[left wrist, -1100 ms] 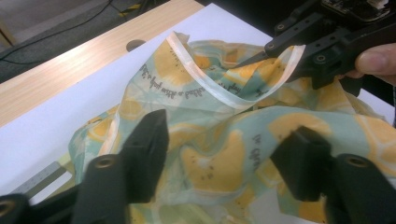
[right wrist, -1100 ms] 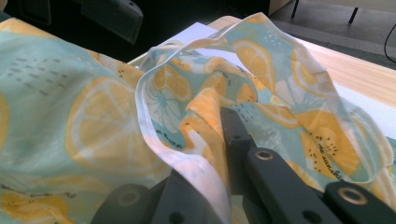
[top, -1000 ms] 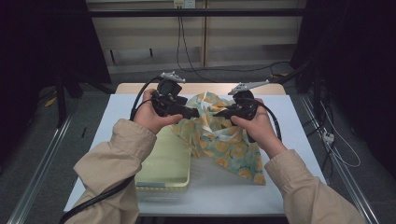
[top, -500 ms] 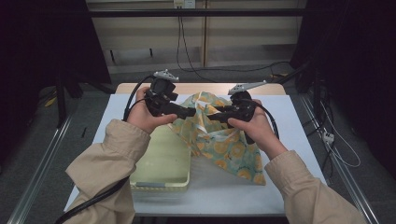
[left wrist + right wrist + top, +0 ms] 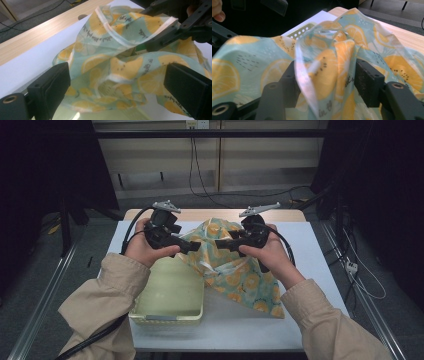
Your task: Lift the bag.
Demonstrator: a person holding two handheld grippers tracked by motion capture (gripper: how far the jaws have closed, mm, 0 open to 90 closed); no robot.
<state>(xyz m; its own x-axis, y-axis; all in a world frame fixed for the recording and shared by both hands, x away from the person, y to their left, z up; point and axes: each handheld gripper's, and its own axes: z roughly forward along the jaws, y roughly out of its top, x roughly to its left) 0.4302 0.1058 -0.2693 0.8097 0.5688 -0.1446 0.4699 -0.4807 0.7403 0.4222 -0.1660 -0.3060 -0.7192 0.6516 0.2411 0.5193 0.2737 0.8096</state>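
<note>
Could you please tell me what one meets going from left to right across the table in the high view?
Pale green basket → left gripper → right gripper → lemon-print cloth.

Beige sleeves (image 5: 107,292), black grippers, cables.

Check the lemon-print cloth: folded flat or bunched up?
Bunched up: the lemon-print cloth rises in loose crumpled folds on the table beside the basket, not flat.

A white table (image 5: 320,250) with a wooden edge is standing on grey floor (image 5: 90,240); cables (image 5: 200,175) are hanging beyond.
</note>
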